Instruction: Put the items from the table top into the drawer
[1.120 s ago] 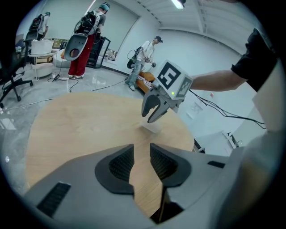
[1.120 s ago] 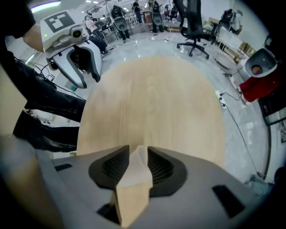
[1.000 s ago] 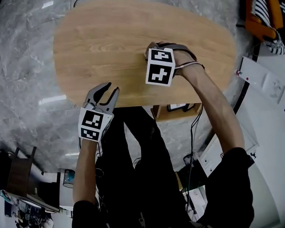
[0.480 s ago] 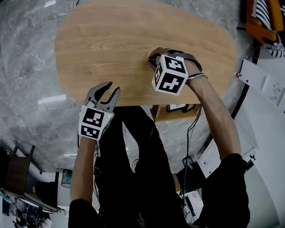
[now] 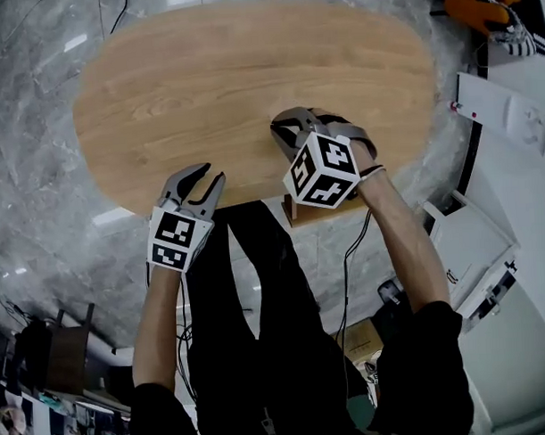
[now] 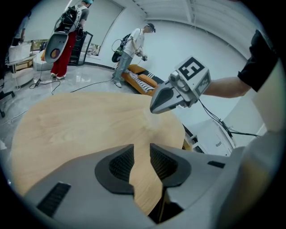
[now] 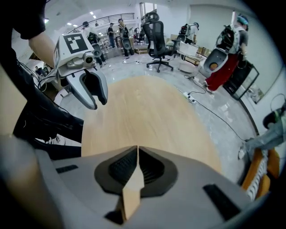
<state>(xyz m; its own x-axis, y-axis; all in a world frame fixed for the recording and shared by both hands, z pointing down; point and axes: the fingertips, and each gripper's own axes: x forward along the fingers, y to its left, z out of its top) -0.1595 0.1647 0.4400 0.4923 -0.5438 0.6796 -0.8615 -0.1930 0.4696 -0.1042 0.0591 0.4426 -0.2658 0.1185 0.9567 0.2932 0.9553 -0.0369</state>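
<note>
Drawer shows only as a sliver of wood under the lower edge of the counter, near the middle of the head view, partly behind the right gripper. That gripper's jaws have just been closing and now meet at the tips, with nothing between them. The left gripper, at the counter's lower-left edge, has its jaws slightly apart and empty.

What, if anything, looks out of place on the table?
Nothing spilled, askew or damaged. The wooden table is bare in every view. The right gripper has just been closing and is shut, nothing between its jaws.
</note>
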